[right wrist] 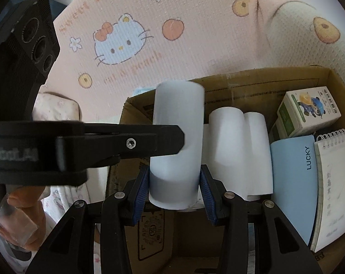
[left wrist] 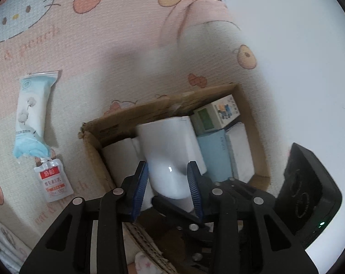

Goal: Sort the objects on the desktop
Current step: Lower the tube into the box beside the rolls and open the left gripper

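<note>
White cylinder [right wrist: 176, 146] stood upright over the cardboard box [right wrist: 286, 77], at its left wall, long axis vertical. Right tool [right wrist: 175, 190] clenched on its base. Left tool [left wrist: 168, 182] reached in from the box's left; grip on cylinder unclear. Paper rolls [right wrist: 238, 150] lay inside the box.
</note>
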`<state>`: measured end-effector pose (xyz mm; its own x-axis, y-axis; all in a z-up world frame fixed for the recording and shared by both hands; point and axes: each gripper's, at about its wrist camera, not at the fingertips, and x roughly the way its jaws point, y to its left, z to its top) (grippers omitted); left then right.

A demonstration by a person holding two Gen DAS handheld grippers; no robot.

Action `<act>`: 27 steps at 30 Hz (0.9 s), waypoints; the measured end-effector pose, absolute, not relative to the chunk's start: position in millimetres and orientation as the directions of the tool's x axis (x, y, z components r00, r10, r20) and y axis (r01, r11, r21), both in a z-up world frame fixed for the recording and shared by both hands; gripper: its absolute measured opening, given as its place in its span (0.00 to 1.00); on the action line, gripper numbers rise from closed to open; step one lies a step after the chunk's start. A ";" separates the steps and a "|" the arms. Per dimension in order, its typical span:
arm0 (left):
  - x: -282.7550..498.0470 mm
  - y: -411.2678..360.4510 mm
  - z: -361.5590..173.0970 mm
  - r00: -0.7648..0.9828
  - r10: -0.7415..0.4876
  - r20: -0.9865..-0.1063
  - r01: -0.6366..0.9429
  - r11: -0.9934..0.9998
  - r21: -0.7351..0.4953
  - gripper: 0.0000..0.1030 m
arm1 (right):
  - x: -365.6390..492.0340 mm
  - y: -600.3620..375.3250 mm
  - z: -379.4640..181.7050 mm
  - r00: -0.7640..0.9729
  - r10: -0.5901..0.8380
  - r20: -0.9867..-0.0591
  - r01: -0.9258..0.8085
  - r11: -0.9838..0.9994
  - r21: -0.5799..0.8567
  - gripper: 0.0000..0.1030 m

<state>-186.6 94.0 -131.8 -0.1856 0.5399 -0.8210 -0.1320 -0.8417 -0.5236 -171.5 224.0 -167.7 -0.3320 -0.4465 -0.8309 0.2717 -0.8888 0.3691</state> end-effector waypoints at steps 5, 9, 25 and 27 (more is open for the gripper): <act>-191.5 94.6 -137.6 -0.168 0.543 -0.823 -0.130 -0.840 -0.527 0.32 | -175.7 226.7 -168.3 -0.322 -0.450 -0.833 0.272 -0.886 0.374 0.40; -194.7 101.5 -143.6 -0.148 0.504 -0.851 -0.142 -0.862 -0.486 0.26 | -171.7 224.5 -167.5 -0.321 -0.437 -0.840 0.292 -0.890 0.351 0.40; -196.3 112.5 -141.3 -0.137 0.423 -0.896 -0.232 -0.893 -0.386 0.34 | -137.0 247.3 -162.6 -0.281 -0.304 -0.910 0.235 -0.941 0.242 0.39; -195.7 115.2 -143.2 -0.141 0.409 -0.902 -0.232 -0.899 -0.372 0.34 | -139.8 247.4 -169.0 -0.274 -0.285 -0.919 0.235 -0.946 0.223 0.35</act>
